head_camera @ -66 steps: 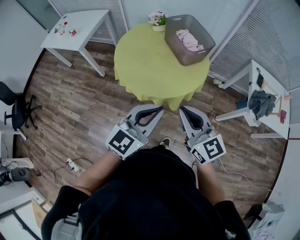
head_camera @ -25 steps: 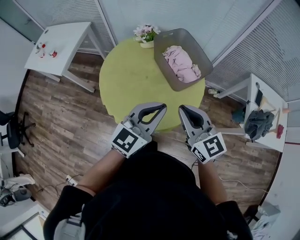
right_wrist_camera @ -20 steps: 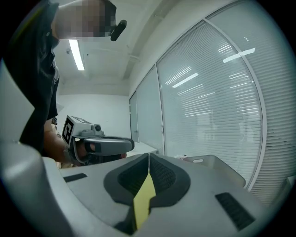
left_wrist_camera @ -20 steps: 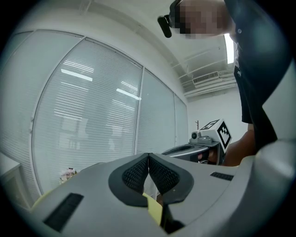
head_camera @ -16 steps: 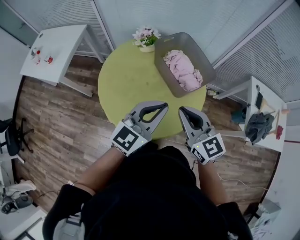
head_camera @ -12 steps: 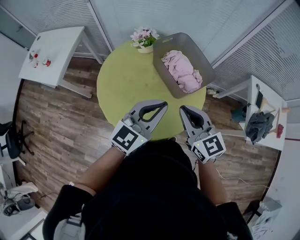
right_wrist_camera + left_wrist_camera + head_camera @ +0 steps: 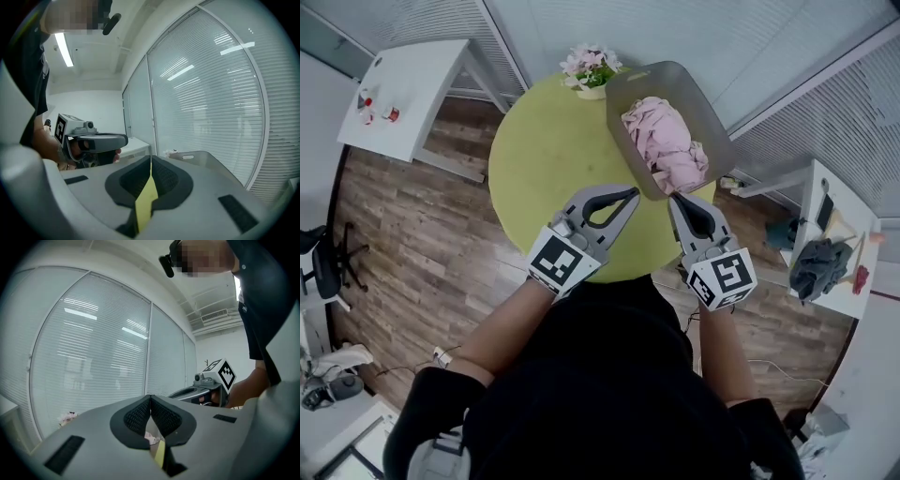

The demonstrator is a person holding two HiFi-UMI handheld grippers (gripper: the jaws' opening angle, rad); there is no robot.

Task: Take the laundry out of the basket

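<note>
A grey basket holding pink laundry stands on the right side of a round yellow-green table. My left gripper hovers over the table's near part, shut and empty, just left of the basket's near corner. My right gripper, also shut and empty, has its tip at the basket's near end. In the left gripper view the closed tips point level at the blinds. The right gripper view shows closed tips with the basket's rim just beyond.
A flower pot stands at the table's far edge next to the basket. A white side table is at the upper left, another white table with dark cloth at the right. An office chair stands far left. Blind-covered glass walls lie behind.
The person has stepped closer to the table. Both grippers have moved forward over its near edge toward the basket, still shut.
</note>
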